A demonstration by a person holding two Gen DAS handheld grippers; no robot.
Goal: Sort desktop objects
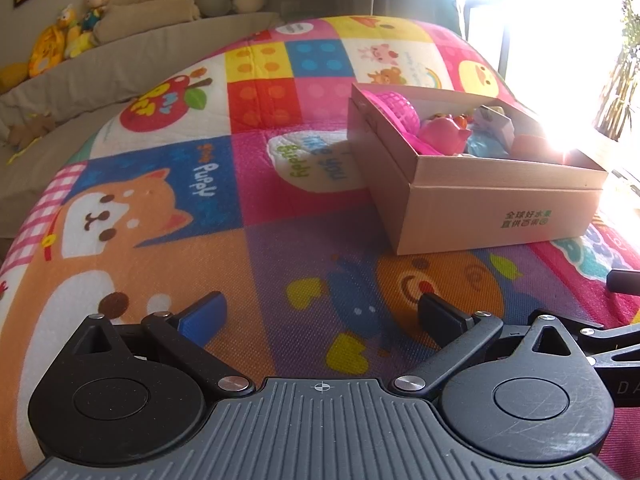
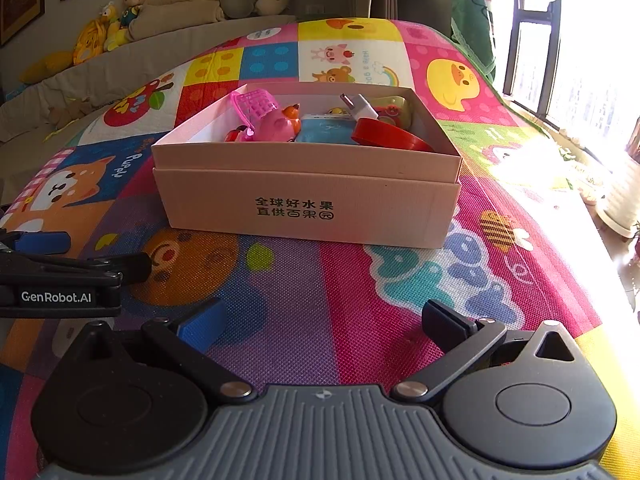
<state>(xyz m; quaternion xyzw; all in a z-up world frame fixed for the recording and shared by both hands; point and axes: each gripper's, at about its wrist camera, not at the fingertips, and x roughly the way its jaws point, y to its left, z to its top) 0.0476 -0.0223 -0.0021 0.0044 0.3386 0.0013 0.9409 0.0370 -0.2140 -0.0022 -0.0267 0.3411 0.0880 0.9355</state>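
Note:
A pink cardboard box with green print stands on the colourful play mat; it also shows in the left wrist view at the right. Inside lie a pink toy basket, a pink pig toy, a blue pouch, a white charger plug and a red ring. My right gripper is open and empty, low over the mat in front of the box. My left gripper is open and empty, left of the box; its side shows in the right wrist view.
A beige sofa with plush toys and pillows runs along the back. A bright window is at the right, with glare over the box's far corner in the left wrist view. Potted plants stand by the sill.

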